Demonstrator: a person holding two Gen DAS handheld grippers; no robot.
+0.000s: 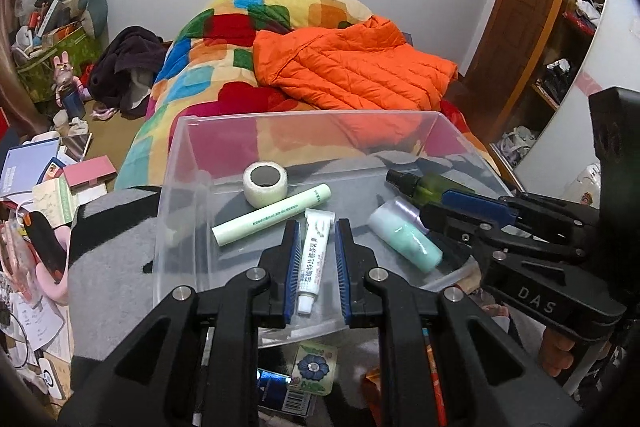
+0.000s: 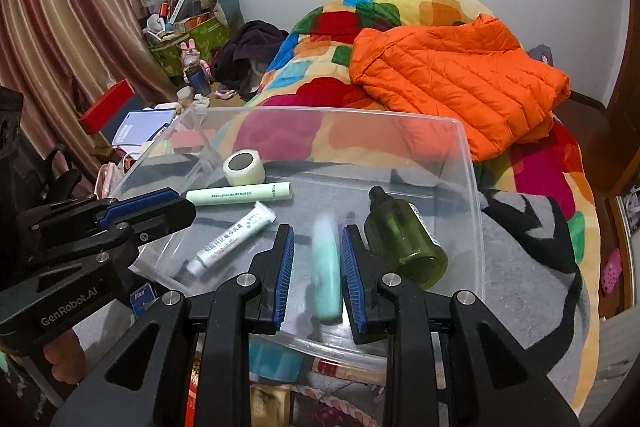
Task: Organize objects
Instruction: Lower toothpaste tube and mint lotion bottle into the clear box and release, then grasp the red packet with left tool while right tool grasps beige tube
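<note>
A clear plastic bin [image 1: 188, 163] [image 2: 472, 187] sits on a grey blanket. In it lie a white tape roll [image 1: 265, 184] [image 2: 244, 167], a pale green tube [image 1: 272, 215] [image 2: 239, 194], a white ointment tube [image 1: 315, 259] [image 2: 232, 238], a mint bottle [image 1: 406, 234] [image 2: 327, 267] and a green spray bottle [image 1: 430, 187] [image 2: 404, 239]. My left gripper [image 1: 317, 231] is open, its fingers either side of the ointment tube. My right gripper [image 2: 317, 231] is open around the mint bottle, which looks blurred. It also shows in the left wrist view [image 1: 464, 203].
The bin rests at the foot of a bed with a colourful quilt [image 1: 224, 67] and an orange jacket [image 1: 352, 63] [image 2: 460, 79]. Books and boxes [image 1: 48, 179] clutter the floor at left. Small packets [image 1: 314, 367] lie below the bin's near edge.
</note>
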